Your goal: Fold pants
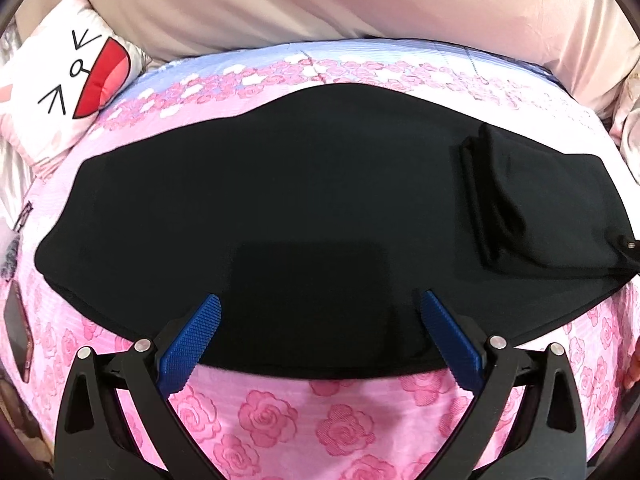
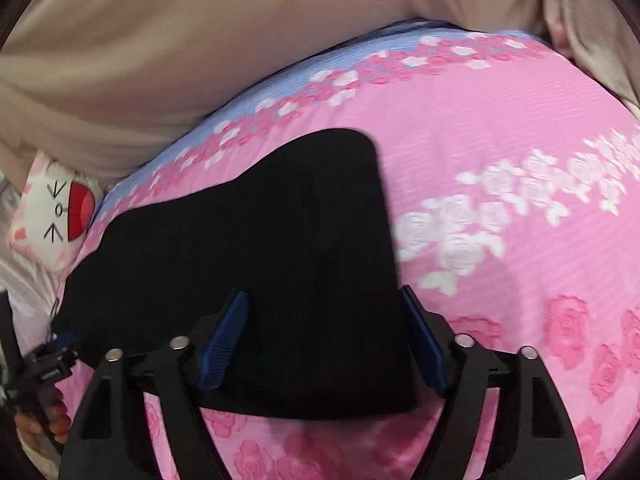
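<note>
We have the black knit pants (image 1: pixel 280 200) lying flat on the pink rose-patterned bedspread (image 1: pixel 280 420), already doubled lengthwise, spread just ahead of both grippers. Our left gripper (image 1: pixel 320 304) is released, its blue ribbed pads empty over the near hem. Our right gripper (image 2: pixel 324 300) is also parted, grasping nothing, over its end. We should pinch all layers together, lift evenly, and keep edges aligned.
</note>
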`<action>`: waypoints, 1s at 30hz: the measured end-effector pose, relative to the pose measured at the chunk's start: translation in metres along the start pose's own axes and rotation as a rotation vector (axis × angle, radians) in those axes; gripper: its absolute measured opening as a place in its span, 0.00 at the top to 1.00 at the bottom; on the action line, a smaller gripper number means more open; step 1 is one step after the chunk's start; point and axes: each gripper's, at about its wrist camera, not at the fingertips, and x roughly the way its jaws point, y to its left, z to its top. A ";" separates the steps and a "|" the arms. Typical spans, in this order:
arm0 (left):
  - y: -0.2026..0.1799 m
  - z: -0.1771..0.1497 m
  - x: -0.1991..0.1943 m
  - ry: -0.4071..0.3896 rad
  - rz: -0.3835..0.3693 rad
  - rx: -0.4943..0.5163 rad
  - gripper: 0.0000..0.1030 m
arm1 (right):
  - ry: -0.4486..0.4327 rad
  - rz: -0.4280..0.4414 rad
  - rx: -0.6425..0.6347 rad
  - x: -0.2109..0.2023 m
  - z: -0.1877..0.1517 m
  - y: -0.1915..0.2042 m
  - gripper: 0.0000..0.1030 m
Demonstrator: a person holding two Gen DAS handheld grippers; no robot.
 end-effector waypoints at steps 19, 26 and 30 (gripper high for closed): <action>-0.097 0.014 -0.015 0.001 0.052 0.088 0.05 | -0.136 -0.192 -0.077 -0.086 0.010 -0.115 0.85; -0.116 0.011 -0.003 0.026 0.016 0.140 0.05 | -0.137 -0.315 -0.063 -0.108 -0.009 -0.124 0.61; -0.116 0.008 -0.001 0.021 -0.007 0.142 0.05 | -0.269 -0.190 -0.186 -0.143 -0.012 -0.063 0.28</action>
